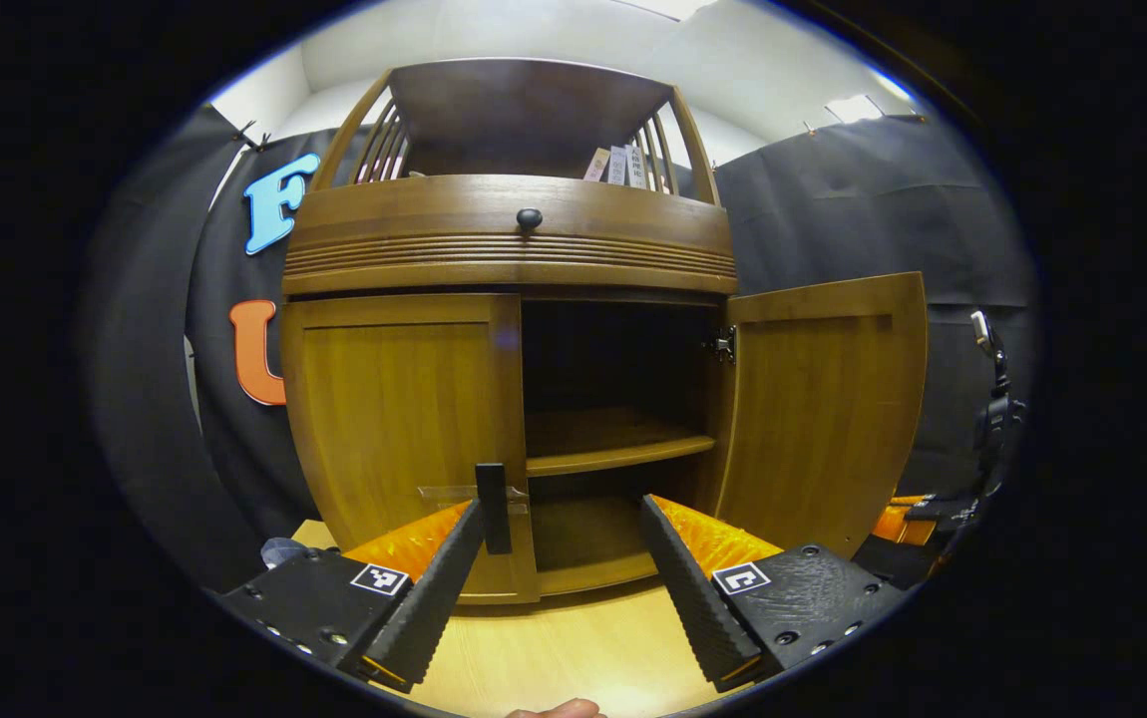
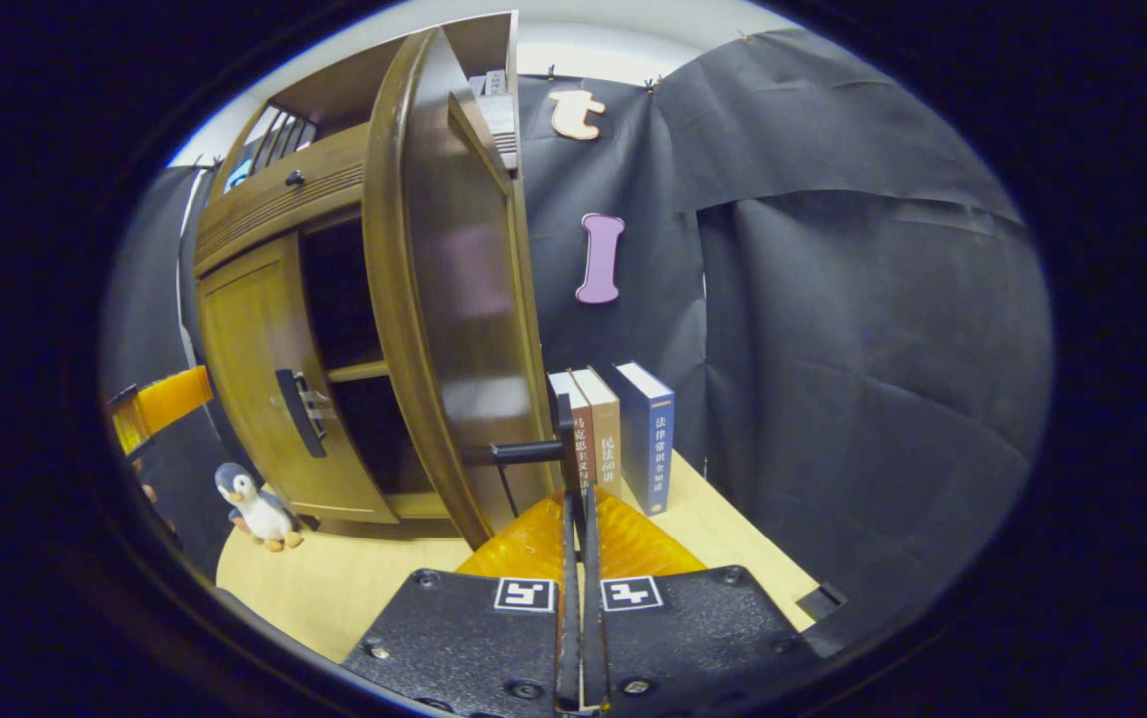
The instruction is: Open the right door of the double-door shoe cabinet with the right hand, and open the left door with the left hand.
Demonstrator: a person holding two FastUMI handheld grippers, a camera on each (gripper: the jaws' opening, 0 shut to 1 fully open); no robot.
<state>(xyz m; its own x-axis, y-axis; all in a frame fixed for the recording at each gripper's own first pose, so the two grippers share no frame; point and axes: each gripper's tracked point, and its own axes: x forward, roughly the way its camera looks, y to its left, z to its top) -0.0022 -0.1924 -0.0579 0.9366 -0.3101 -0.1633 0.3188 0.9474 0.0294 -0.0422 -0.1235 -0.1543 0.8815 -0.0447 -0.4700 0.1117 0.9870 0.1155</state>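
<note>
While the right gripper [image 2: 574, 479] pinches the right handle [image 2: 559, 439], the wide-open left gripper [image 1: 564, 558], frame bottom, should straddle the left handle [image 1: 494, 507] squarely.

The left gripper [image 1: 564, 558] is held level with its two fingers spread wide apart. The right gripper [image 2: 574, 519] points forward with its two fingers pressed close together.
</note>
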